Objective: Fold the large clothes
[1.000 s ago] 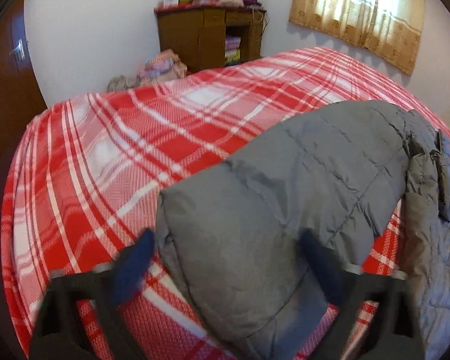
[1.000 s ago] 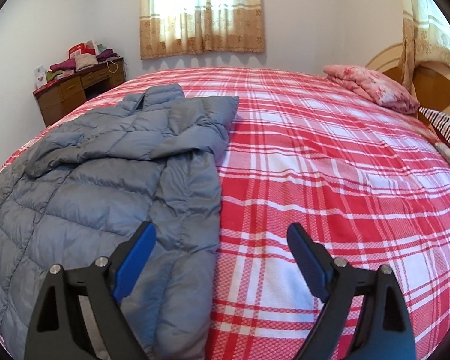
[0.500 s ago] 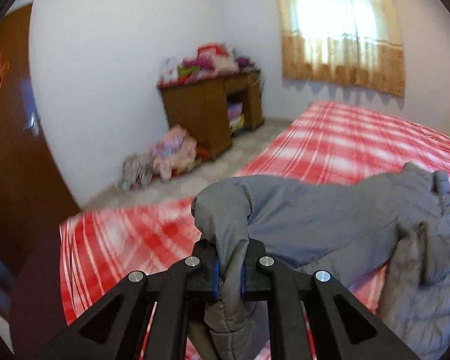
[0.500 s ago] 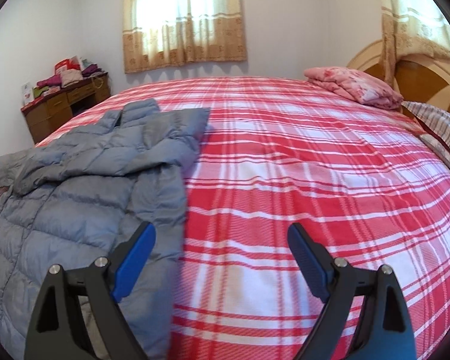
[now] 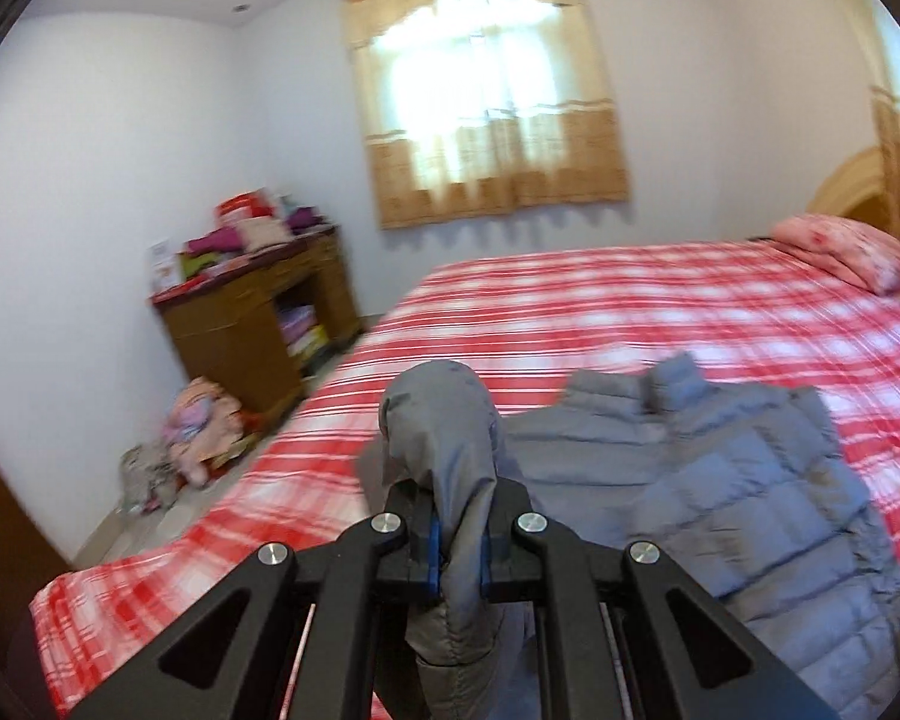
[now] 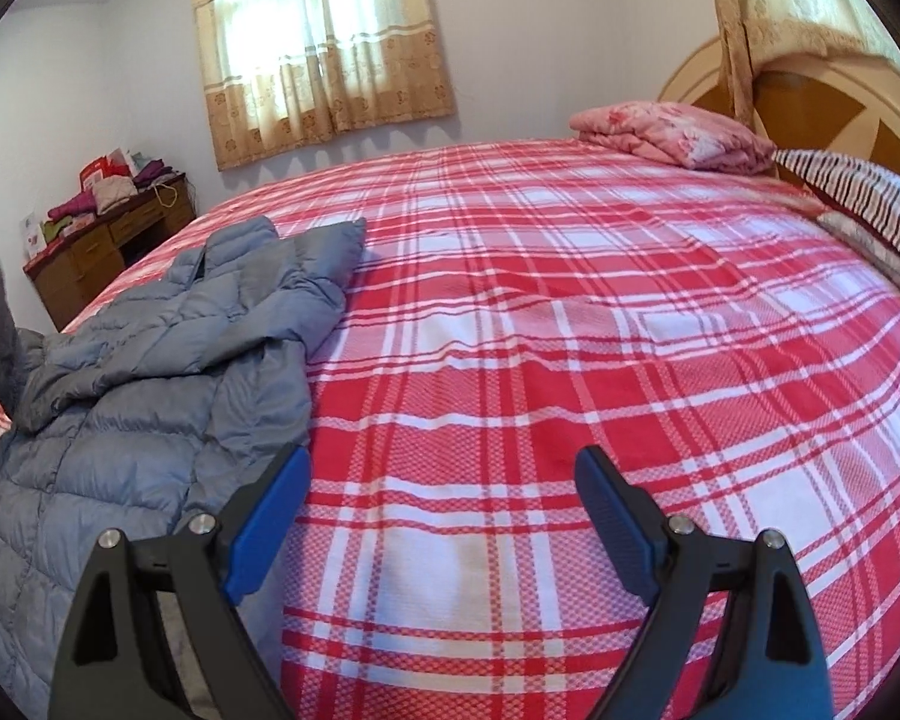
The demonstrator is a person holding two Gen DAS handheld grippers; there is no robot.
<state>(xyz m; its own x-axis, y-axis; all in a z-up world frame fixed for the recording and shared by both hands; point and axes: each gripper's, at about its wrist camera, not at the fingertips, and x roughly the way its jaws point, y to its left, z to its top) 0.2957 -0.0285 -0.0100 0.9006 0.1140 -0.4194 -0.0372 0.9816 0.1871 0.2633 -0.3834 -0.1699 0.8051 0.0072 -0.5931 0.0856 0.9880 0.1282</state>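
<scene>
Left wrist view first: closest in, the left gripper (image 5: 457,546) is clamped tight on the end of a sleeve (image 5: 450,450) of the grey puffer jacket (image 5: 750,480). A second ago that sleeve lay flat on the red plaid bedspread (image 5: 570,312) with the jaws spread either side of it; now it's been pinched and hauled up off the bed, so the cuff stands bunched above the pads and the rest hangs down below them. Just beyond the sleeve, the jacket body is seen spread on the bedspread, collar pointing toward the window. Further back from the jacket, a wooden desk (image 5: 252,330) piled with clothes is set against the wall.

Over in the right wrist view, the right gripper (image 6: 444,516) is held wide with nothing between the pads, hovering over bare plaid just beside the jacket's near edge. Far past the jacket, a pink pillow (image 6: 672,135) is seen by the headboard.

So the sleeve fold looks properly started, probably to be carried across the jacket's body next. Everything else is yet to be folded, so it's early days.
</scene>
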